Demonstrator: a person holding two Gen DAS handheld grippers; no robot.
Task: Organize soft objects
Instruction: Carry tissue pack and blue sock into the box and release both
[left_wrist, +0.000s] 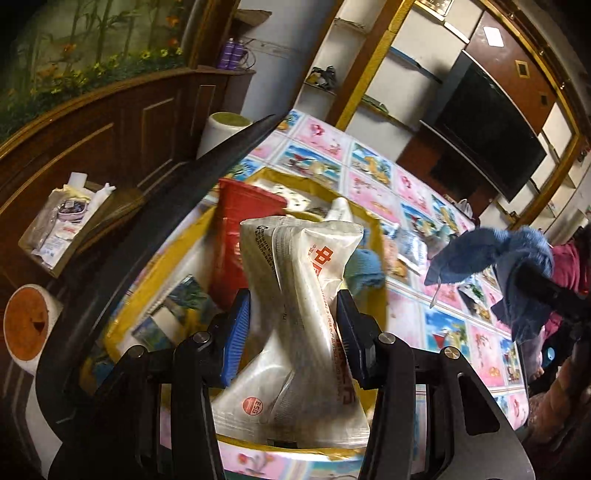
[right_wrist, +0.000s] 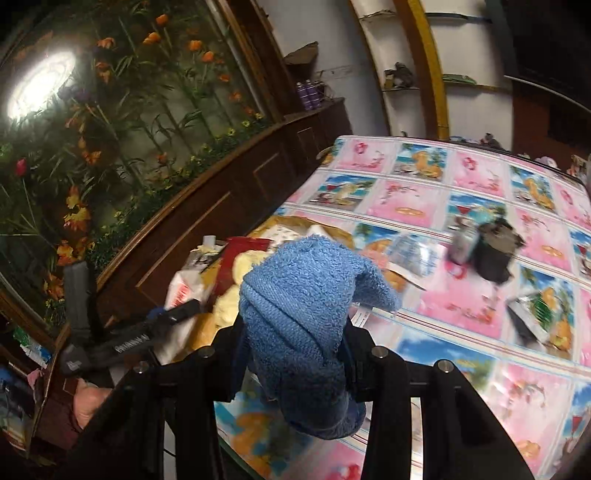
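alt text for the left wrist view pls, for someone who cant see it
The left hand-held gripper pinches a crumpled white plastic pouch with red print above a yellow-rimmed box of items, including a red packet. To the right, a blue towel hangs over the picture-patterned tablecloth.

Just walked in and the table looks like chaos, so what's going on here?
A person is sorting soft things with a hand-held gripper in each hand. The left gripper is clamped on a crinkled white plastic pouch above a yellow-rimmed box already holding a red packet. The right gripper grips a bunched blue towel over the patterned tablecloth. More packets lie on the cloth.
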